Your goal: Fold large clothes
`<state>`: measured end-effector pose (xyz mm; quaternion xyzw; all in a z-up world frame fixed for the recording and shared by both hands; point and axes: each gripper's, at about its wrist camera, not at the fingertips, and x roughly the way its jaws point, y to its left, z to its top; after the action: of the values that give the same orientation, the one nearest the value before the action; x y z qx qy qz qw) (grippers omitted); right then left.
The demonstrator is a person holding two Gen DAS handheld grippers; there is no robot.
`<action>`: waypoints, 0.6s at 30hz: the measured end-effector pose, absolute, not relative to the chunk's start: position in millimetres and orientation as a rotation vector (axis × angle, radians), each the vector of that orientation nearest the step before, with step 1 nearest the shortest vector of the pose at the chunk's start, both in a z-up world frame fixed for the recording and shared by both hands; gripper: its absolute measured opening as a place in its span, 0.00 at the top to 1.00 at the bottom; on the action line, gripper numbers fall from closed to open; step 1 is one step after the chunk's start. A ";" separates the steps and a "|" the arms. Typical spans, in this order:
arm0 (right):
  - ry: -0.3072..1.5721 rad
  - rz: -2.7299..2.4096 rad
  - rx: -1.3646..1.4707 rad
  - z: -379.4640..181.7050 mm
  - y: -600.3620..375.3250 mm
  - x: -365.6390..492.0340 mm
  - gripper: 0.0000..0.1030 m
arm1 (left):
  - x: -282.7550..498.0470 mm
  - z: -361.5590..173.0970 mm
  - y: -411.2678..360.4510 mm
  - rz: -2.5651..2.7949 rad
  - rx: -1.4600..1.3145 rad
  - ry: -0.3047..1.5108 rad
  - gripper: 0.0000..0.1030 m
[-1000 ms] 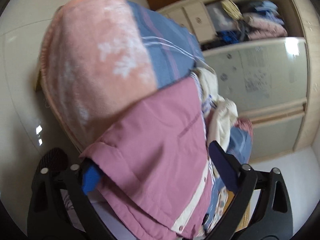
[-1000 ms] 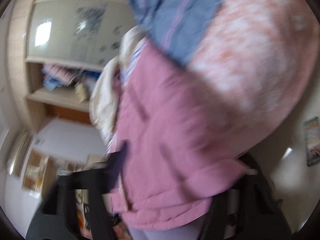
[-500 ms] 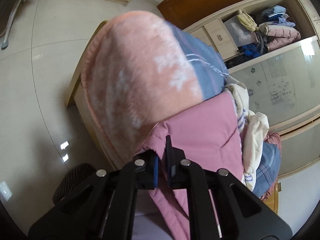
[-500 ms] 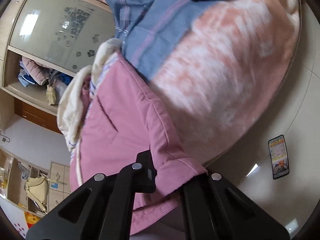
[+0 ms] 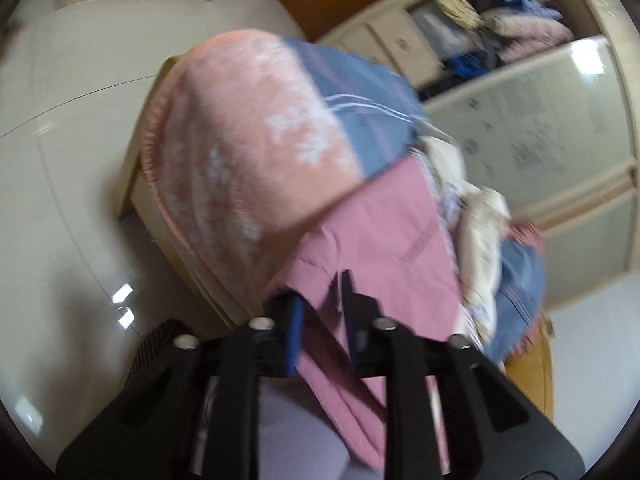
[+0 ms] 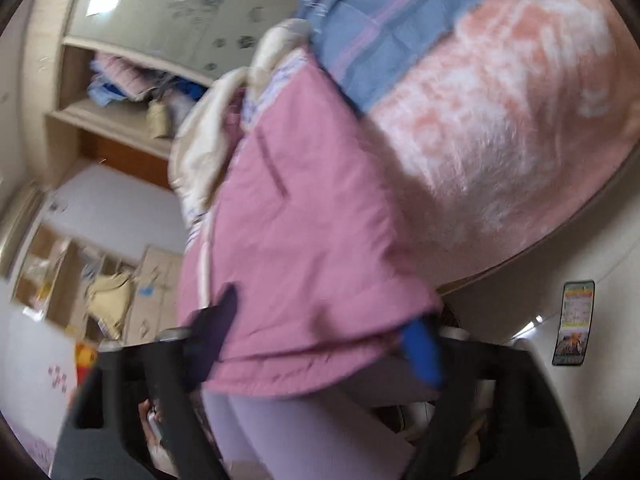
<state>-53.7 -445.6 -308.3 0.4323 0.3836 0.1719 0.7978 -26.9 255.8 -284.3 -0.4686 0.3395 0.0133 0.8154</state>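
Note:
A pink padded jacket (image 5: 380, 240) lies on a heap covered by a peach blanket (image 5: 240, 140) and a blue plaid cloth (image 5: 360, 92). My left gripper (image 5: 322, 320) is at the jacket's near corner. Its jaws are opening, a narrow gap apart, and a fold of pink cloth still runs between them. In the right wrist view the jacket (image 6: 312, 220) hangs toward me. My right gripper (image 6: 320, 332) is opening wide, its fingers either side of the hem and off the cloth. The picture is blurred.
A cream garment (image 5: 480, 220) is bunched beside the jacket. Behind stands a wardrobe with a shelf of clothes (image 5: 520, 28) and frosted doors (image 5: 540, 120). Lilac fabric (image 6: 300, 432) lies under the hem. A printed card (image 6: 574, 322) lies on the pale floor.
Half a second ago both grippers were shut on the jacket's hem. Now the right jaws stand wide apart and the left jaws have parted a little. Both views have shifted slightly.

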 end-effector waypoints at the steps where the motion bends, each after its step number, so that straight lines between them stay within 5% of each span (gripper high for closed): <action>1: 0.812 0.423 0.937 -304.6 -454.1 -62.7 0.20 | -32.7 -278.4 257.0 0.007 -0.978 0.717 0.75; 3: 0.774 0.419 0.922 -299.7 -473.0 -79.3 0.17 | -42.6 -269.1 258.0 0.043 -0.903 0.717 0.49; 4: 0.755 0.374 0.899 -298.2 -481.7 -84.9 0.15 | -48.1 -264.9 259.2 0.103 -0.869 0.701 0.25; 16: 0.852 0.359 1.056 -359.7 -452.2 -43.3 0.10 | -18.1 -299.1 252.4 0.018 -0.939 0.795 0.25; 17: 0.852 0.396 1.091 -362.7 -445.2 -40.3 0.20 | -14.0 -301.6 249.4 0.008 -0.952 0.802 0.35; 18: 0.860 0.414 1.097 -363.2 -439.3 -38.0 0.44 | -10.6 -302.9 244.7 0.002 -0.952 0.812 0.50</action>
<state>-38.0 -439.3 -363.2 0.5013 0.3932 0.1894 0.7472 -10.6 244.7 -302.9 -0.4455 0.3799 0.0010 0.8107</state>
